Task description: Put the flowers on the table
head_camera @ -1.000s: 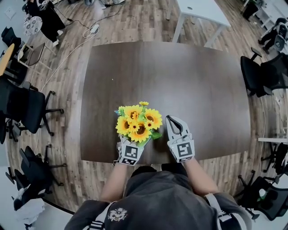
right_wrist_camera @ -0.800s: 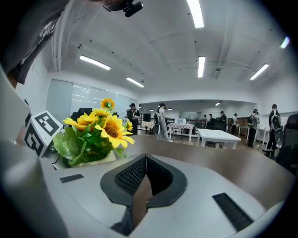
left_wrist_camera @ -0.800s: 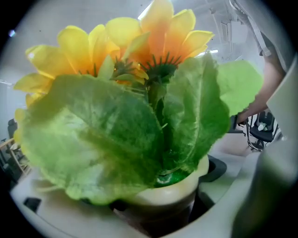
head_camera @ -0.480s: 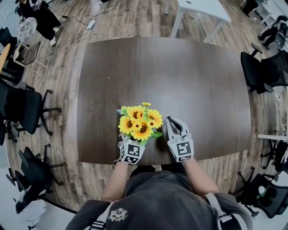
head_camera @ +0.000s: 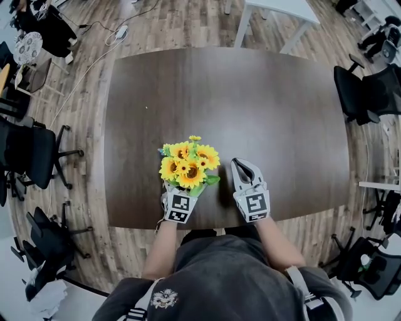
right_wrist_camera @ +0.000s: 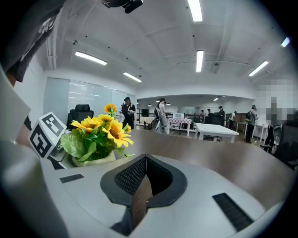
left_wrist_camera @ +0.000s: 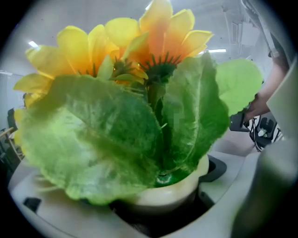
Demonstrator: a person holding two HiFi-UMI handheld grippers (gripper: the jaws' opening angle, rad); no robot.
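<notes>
A bunch of yellow sunflowers (head_camera: 188, 165) with green leaves stands in a small cream pot (left_wrist_camera: 186, 185). My left gripper (head_camera: 180, 195) is shut on the pot near the front edge of the dark brown table (head_camera: 250, 100). In the left gripper view the leaves and blooms (left_wrist_camera: 139, 93) fill the picture and hide the jaws. Whether the pot touches the table cannot be told. My right gripper (head_camera: 243, 169) is just right of the flowers, shut and holding nothing. The right gripper view shows its jaws (right_wrist_camera: 142, 181) closed, with the flowers (right_wrist_camera: 100, 132) at the left.
Black office chairs (head_camera: 31, 150) stand left of the table, and more chairs (head_camera: 366, 88) stand to the right. A white table (head_camera: 276, 12) is beyond the far edge. Cables (head_camera: 94, 56) run across the wooden floor. People stand far off in the room (right_wrist_camera: 160, 114).
My left gripper has carried the flowers a little forward and to the left over the table's front edge. The right gripper has hardly moved.
</notes>
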